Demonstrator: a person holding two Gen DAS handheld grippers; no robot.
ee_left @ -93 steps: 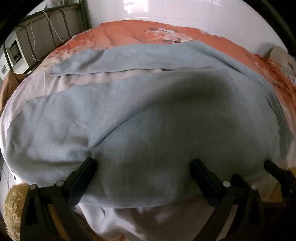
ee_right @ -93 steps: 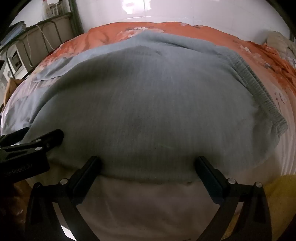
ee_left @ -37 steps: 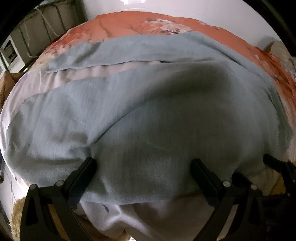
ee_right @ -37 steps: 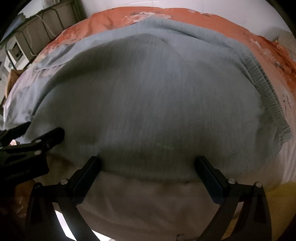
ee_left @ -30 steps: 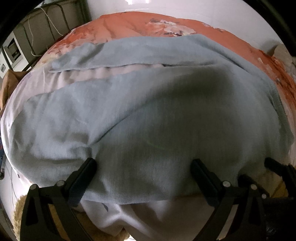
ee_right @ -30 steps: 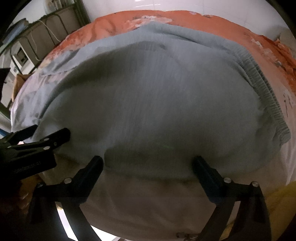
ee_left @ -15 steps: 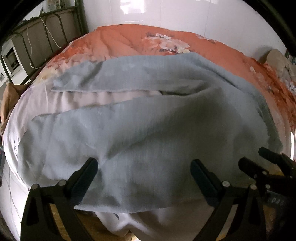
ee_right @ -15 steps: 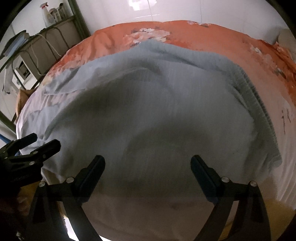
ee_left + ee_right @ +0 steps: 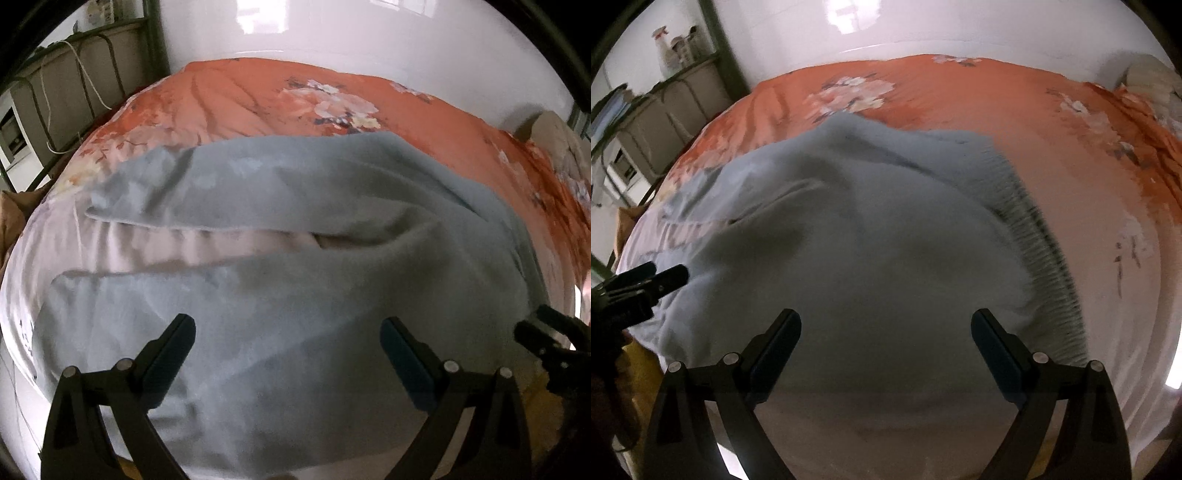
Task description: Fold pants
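Observation:
Light grey-blue pants (image 9: 295,280) lie spread on the bed, two legs running to the left with a strip of sheet between them. In the right wrist view the pants (image 9: 871,240) show their ribbed waistband (image 9: 1034,236) at the right. My left gripper (image 9: 286,343) is open and empty, raised above the near leg. My right gripper (image 9: 886,332) is open and empty above the seat of the pants. Each gripper shows at the other view's edge.
The bed has an orange floral cover (image 9: 280,96) at the back and a pale sheet (image 9: 1108,258) in front. A metal rack with boxes (image 9: 55,110) stands at the left. A white tiled wall (image 9: 923,26) runs behind. A pillow (image 9: 1148,77) lies far right.
Both grippers have lifted and pulled back from the near edge of the pants. The pants now lie flat on the bed, and more of the bed and wall is in view.

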